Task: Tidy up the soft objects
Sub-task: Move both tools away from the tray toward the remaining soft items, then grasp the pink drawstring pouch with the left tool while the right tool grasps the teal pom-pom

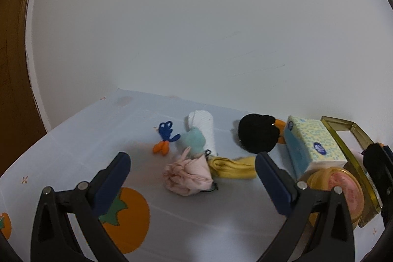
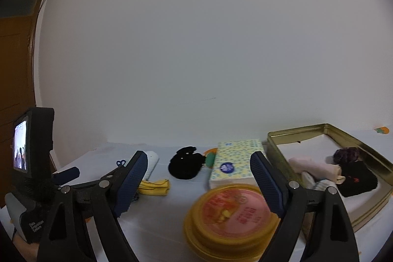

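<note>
A pale blue tablecloth (image 1: 73, 139) printed with orange persimmons covers a table set against a plain white wall (image 1: 196, 28). The landmark is a gold metal tin (image 2: 368, 208), open-topped, at the right of the table. Inside the tin lie a folded black cloth (image 2: 358, 179), a rolled pale pink cloth (image 2: 316, 167), a small dark purple fuzzy item (image 2: 347, 154) and a bit of white fabric (image 2: 310, 179). Just left of the tin sits a tissue pack (image 2: 235, 163) with a yellow and blue pattern, and in front of that a round yellow container with a pink lid (image 2: 233, 215). Further left of the tin lie the loose soft things: a black plush (image 1: 260, 134) touching the tissue pack's far end, a white rolled towel (image 1: 203, 127), a crumpled pink cloth (image 1: 189, 176), a yellow cloth (image 1: 233, 167) beside it, a pale green fuzzy ball (image 1: 195, 140), and farthest from the tin a small blue and orange yarn figure (image 1: 165, 136). The left gripper (image 1: 192, 176) hovers with its jaws wide apart, the pink cloth lying on the table beyond them, ungripped. The right gripper (image 2: 199, 176) is likewise spread wide above the yellow container, holding nothing.
</note>
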Demonstrator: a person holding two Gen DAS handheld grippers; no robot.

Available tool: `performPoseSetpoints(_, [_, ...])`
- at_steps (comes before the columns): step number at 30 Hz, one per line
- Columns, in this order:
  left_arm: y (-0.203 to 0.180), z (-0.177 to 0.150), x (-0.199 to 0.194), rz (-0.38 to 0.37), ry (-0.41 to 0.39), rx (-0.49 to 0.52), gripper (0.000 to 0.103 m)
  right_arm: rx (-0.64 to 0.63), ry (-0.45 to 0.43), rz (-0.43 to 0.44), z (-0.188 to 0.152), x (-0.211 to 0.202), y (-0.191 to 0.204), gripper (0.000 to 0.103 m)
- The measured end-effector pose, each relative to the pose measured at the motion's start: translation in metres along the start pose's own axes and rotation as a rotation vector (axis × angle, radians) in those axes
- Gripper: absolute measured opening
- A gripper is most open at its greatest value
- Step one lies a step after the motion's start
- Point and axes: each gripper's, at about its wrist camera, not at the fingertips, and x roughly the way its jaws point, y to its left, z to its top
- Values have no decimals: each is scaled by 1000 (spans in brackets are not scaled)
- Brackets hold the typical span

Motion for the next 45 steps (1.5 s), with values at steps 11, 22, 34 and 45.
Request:
performPoseSetpoints(11, [26, 7, 19, 84, 82, 82, 103, 13, 29, 2, 0, 17, 10, 87])
performPoseSetpoints(22, [30, 3, 33, -73, 188, 77, 97, 82, 110, 33, -4, 26, -5, 87])
performPoseSetpoints(34, [35, -2, 63, -196, 366, -11, 30, 75, 128, 43, -5, 28, -2, 87])
performPoseSetpoints(45, [59, 16, 14, -109, 166, -64, 29, -11, 206, 133, -8, 42, 22, 87])
